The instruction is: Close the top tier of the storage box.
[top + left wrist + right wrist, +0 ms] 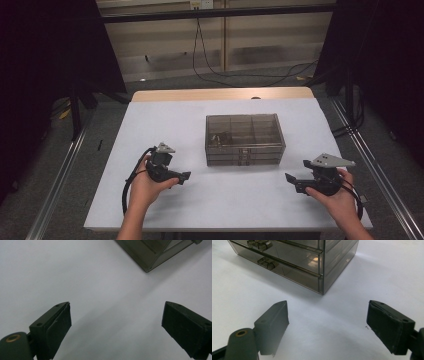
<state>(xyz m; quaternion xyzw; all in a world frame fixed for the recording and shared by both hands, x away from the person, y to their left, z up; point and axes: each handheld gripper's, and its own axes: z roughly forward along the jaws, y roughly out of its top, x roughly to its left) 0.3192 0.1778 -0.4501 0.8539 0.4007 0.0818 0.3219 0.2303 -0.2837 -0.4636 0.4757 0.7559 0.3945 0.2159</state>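
White table (pixel 165 200) lies under everything I see. On its middle sits the smoky plastic box (pixel 244 138). My left gripper (pixel 183 176) and right gripper (pixel 291 181) wait beside it, both wide apart, holding nothing.

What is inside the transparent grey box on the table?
Through the lid of the transparent grey box, dividers form compartments. Small brownish items lie in a left compartment; their kind is unclear. The other compartments look empty, but the tinted walls obscure the lower layers.
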